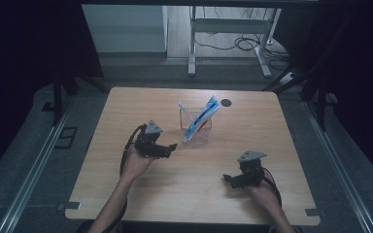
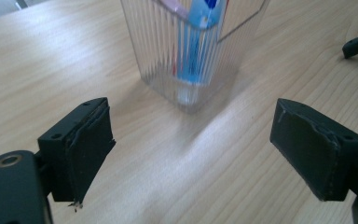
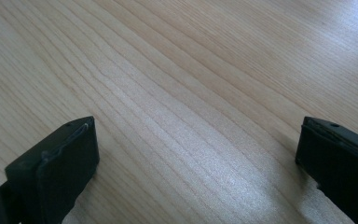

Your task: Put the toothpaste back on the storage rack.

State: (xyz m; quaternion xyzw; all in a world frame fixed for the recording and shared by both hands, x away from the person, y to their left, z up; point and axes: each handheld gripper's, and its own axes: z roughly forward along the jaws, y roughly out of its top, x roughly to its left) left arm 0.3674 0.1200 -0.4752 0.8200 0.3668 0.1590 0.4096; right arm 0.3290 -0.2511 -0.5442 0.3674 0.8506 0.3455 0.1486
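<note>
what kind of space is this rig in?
Probably a lab or office set up for recording: a bare wooden table ringed by dark curtains, floor rails, and a desk frame with loose cables behind.

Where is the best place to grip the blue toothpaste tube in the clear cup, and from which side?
Probably the tube's upper end, from above: it sticks out over the rim of the clear cup and leans right, while the cup's walls enclose the lower part. The open left gripper is nearest.

High view dim, dark edges; gripper views bright, sheen on wood, cup blurred.
</note>
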